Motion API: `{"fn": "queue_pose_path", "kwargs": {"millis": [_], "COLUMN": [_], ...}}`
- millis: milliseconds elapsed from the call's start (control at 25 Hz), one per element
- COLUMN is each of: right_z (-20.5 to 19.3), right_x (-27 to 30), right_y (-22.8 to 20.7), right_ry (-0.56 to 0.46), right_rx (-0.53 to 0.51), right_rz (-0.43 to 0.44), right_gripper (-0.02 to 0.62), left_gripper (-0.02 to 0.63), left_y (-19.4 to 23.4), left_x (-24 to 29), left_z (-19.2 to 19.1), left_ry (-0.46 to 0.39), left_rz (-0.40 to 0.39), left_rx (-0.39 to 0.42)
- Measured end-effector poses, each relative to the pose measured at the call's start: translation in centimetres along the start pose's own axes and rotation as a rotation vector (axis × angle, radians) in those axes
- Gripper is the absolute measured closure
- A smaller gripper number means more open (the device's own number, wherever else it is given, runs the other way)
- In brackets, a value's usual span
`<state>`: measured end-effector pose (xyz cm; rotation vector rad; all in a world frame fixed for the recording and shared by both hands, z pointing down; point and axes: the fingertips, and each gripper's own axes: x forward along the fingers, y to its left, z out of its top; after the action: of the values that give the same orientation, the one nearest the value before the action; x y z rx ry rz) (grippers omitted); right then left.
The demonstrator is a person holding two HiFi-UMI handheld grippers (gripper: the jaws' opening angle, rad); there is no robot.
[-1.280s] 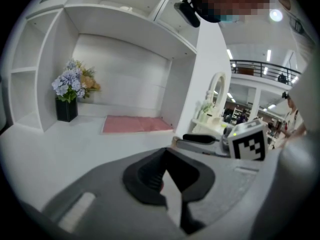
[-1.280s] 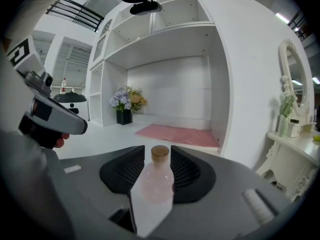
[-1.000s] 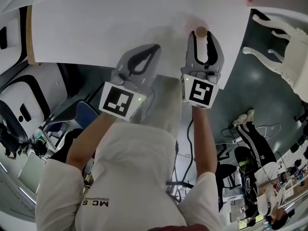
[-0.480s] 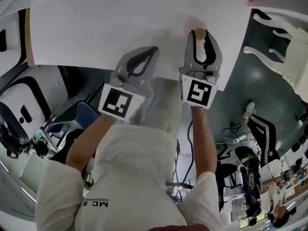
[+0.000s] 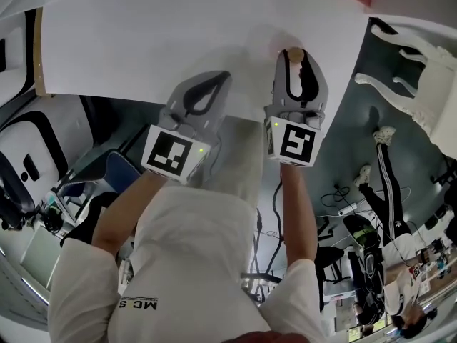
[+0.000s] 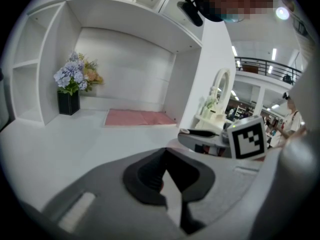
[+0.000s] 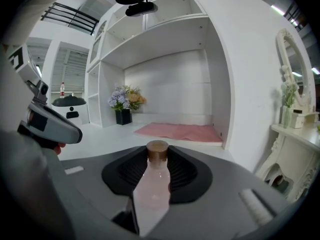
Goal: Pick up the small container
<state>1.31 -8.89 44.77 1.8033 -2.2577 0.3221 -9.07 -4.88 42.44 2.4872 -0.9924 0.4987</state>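
1. Tabletop [image 5: 178, 34]: broad white surface. Its near edge runs under both grippers, and its right edge falls away just beside the right gripper. A wide plain stretch of it lies ahead of the jaws.
2. Alcove walls and shelves [image 7: 165, 79]: white, closing the tabletop at its back and far right. Shelf boards sit high above it.
3. Person in a white shirt [image 5: 193, 263]: stands at the tabletop's near edge, forearms reaching over it.
4. Ornate white furniture [image 5: 421, 56]: off the tabletop's right edge, on the grey floor, apart from it.
5. Pink mat [image 7: 180, 131]: lies flat at the back of the tabletop, against the alcove's right wall.
6. Left gripper [image 5: 223, 76]: grey, marker cube at the rear. Its tips reach just over the tabletop's near edge, left of the right gripper and apart from it. Its jaws meet at the tips with nothing between them.
7. Right gripper [image 5: 294, 58]: grey, marker cube at the rear. It sits over the tabletop's near right corner, with its jaws closed on the small container, dark pads against both sides.
8. Flower pot [image 6: 67, 103]: dark and square, holding a pale blue and peach bunch, at the back left of the tabletop.
9. Small container [image 7: 152, 184]: a pale pink bottle with a brown cap, upright between the right gripper's pads near the tabletop's right edge. Whether its base touches the tabletop cannot be told.
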Motion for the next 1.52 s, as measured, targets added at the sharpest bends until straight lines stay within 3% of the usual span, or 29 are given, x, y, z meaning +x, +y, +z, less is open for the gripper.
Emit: {"fn": "queue_pose_path", "kwargs": {"millis": [240, 480, 1000, 1280, 1520], "right_z": [-0.7, 2.3, 10.6, 14.6, 17.9], "right_x": [-0.2, -3.4, -8.7, -12.4, -15.4], "right_y": [-6.0, -3.6, -7.1, -7.2, -8.0], "right_ry": [0.007, -0.007, -0.018, 0.005, -0.017], "right_rx": [0.012, 0.009, -0.007, -0.004, 0.008], "right_rz": [0.034, 0.044, 0.104, 0.12, 0.132], "right_gripper": [0.471, 0.471, 0.471, 0.471, 0.471], "left_gripper": [0.607, 0.607, 0.606, 0.606, 0.606], "left_y": [-2.7, -3.1, -7.4, -9.8, -11.0], "left_x": [6.1, 2.1, 1.2, -1.9, -4.0], "left_z": [0.8, 1.9, 10.9, 15.1, 18.0], "left_ry": [0.015, -0.016, -0.094, -0.128, -0.114], "left_rz": [-0.005, -0.003, 0.013, -0.001, 0.034], "left_rx": [-0.01, 0.016, 0.031, 0.053, 0.075]}}
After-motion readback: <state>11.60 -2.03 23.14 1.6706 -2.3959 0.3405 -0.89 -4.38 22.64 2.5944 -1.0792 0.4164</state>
